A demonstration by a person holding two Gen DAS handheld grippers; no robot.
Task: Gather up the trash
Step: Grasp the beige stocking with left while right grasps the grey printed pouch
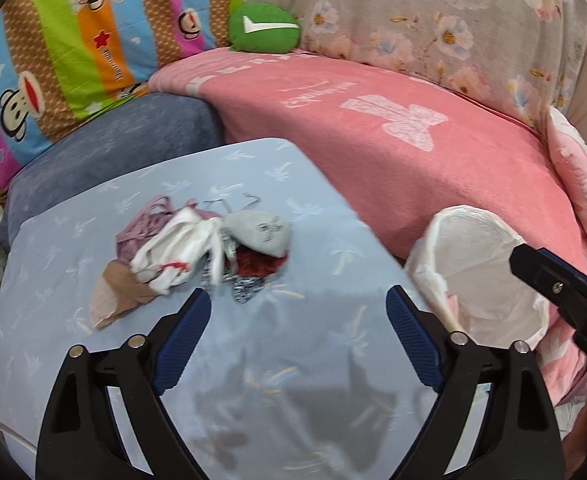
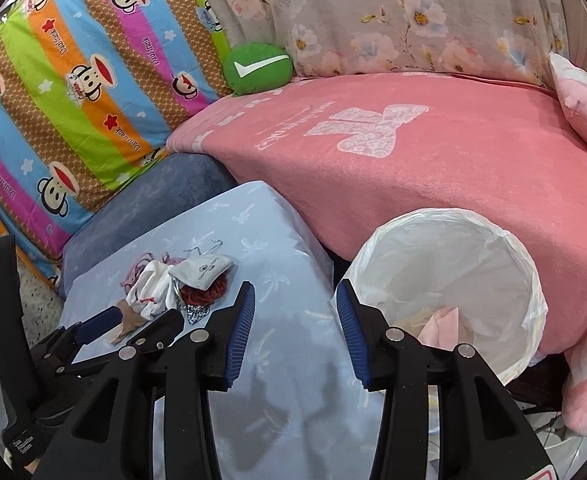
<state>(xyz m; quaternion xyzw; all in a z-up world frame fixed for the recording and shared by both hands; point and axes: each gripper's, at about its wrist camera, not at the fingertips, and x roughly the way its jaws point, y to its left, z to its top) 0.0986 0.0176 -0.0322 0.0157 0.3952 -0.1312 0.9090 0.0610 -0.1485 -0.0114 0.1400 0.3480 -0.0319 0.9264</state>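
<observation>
Trash: a small heap [image 1: 197, 248] of wrappers and scraps is being carried on the light-blue counter [image 1: 93, 360].
Bin: a white-lined bin [image 2: 453, 280] is being kept just right of the counter, against a pink blanket [image 2: 413, 160].
Left tongs [image 1: 297, 312]: being held spread wide, empty, near the heap.
Right tongs [image 2: 295, 312]: being held parted, nothing between them.
Surroundings: a striped cartoon quilt [image 2: 93, 100] and green cushion [image 1: 263, 28] are being left behind.
</observation>
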